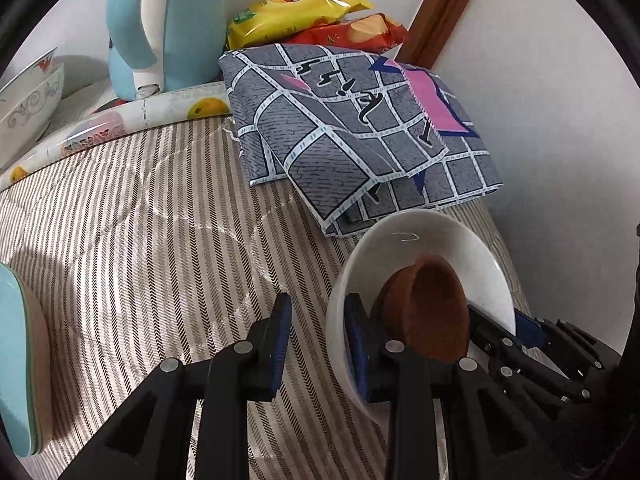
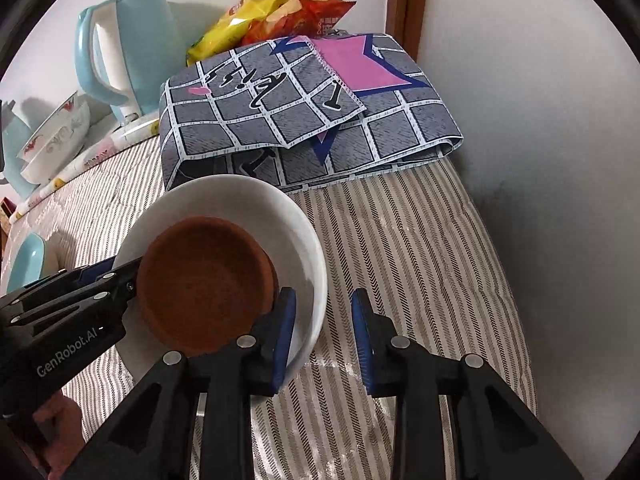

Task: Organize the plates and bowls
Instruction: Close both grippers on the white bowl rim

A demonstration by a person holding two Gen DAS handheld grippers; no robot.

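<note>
A white bowl (image 1: 424, 240) (image 2: 296, 216) rests on the striped cloth, and a brown shallow dish (image 1: 432, 312) (image 2: 204, 280) leans inside it. My left gripper (image 1: 320, 308) straddles the bowl's left rim: the right pad is inside against the wall, while the left finger stands clear outside with cloth showing in the gap. My right gripper (image 2: 324, 300) straddles the opposite rim, its left pad inside beside the brown dish and its right finger apart from the rim. Each gripper shows in the other's view, the right gripper (image 1: 504, 322) and the left gripper (image 2: 116, 268).
A folded grey checked cloth (image 1: 360, 128) (image 2: 304, 120) lies just behind the bowl, with snack bags (image 1: 304, 12) beyond. A pale blue kettle (image 1: 168, 24) and stacked patterned bowls (image 1: 28, 100) stand far left. A light-blue plate (image 1: 16, 360) lies near left. White wall (image 2: 540, 160) bounds the right.
</note>
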